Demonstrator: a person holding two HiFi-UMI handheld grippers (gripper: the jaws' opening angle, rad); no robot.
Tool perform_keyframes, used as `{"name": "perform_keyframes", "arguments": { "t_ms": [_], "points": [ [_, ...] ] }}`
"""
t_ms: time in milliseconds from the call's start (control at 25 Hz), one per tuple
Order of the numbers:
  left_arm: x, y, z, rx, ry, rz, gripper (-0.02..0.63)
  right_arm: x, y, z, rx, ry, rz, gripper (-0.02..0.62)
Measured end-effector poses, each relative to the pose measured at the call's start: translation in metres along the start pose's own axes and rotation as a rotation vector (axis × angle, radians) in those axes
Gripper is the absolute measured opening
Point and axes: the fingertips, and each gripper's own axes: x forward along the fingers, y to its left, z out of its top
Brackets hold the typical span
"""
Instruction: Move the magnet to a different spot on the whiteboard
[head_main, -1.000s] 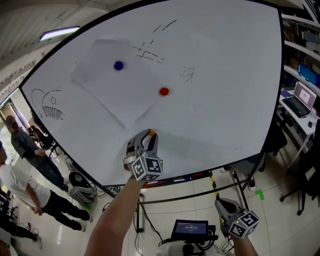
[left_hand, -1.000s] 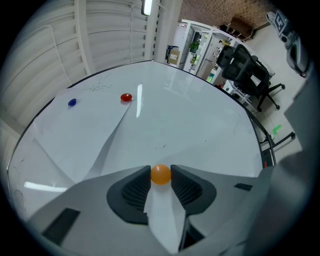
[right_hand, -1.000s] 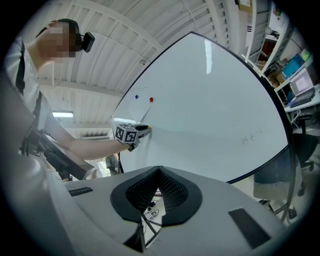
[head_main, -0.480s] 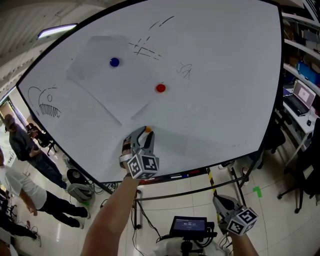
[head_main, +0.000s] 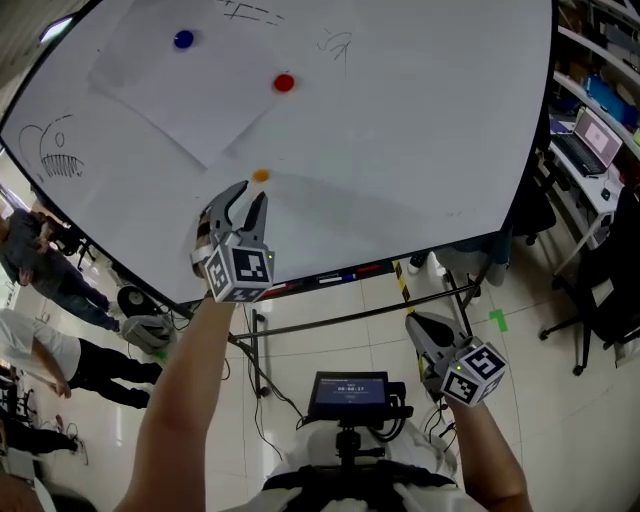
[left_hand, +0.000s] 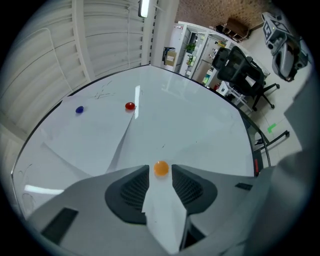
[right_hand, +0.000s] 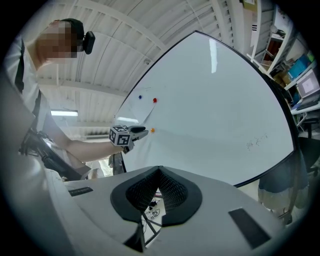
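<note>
Whiteboard (head_main: 400, 150) fills most of my head view. My left gripper (head_main: 250, 192) has just been opening its jaws and they stand wide. The orange magnet (head_main: 260, 175) sits on the board below the red magnet (head_main: 284, 82), at the jaw tips, touching neither pad. My right gripper (head_main: 415, 322), far below the red magnet, is closed and empty. I judge the placing done; only backing away remains.

Grey left gripper (head_main: 250, 192) and right gripper (head_main: 415, 320), with black ribbed pads (left_hand: 134, 188) and black-and-white marker cubes (head_main: 240, 272), are being carried; a white shirt (right_hand: 25, 175) is being worn.
</note>
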Motion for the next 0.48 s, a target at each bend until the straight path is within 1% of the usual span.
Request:
{"name": "perform_keyframes", "arguments": {
  "t_ms": [120,320,480],
  "points": [
    [-0.021,-0.019,-0.012,-0.065,0.021,-0.049,0.175,0.002,0.002,-0.008,0.008,0.011,0.014,0.032],
    [-0.070,-0.062,-0.050,-0.271,0.108,-0.142,0.169,0.006,0.013,-0.032,0.052,0.058,0.050,0.032],
    [-0.108,-0.091,-0.067,-0.397,0.127,-0.207,0.141,0.014,0.019,-0.038,0.061,0.078,0.081,0.032]
  ]
}}
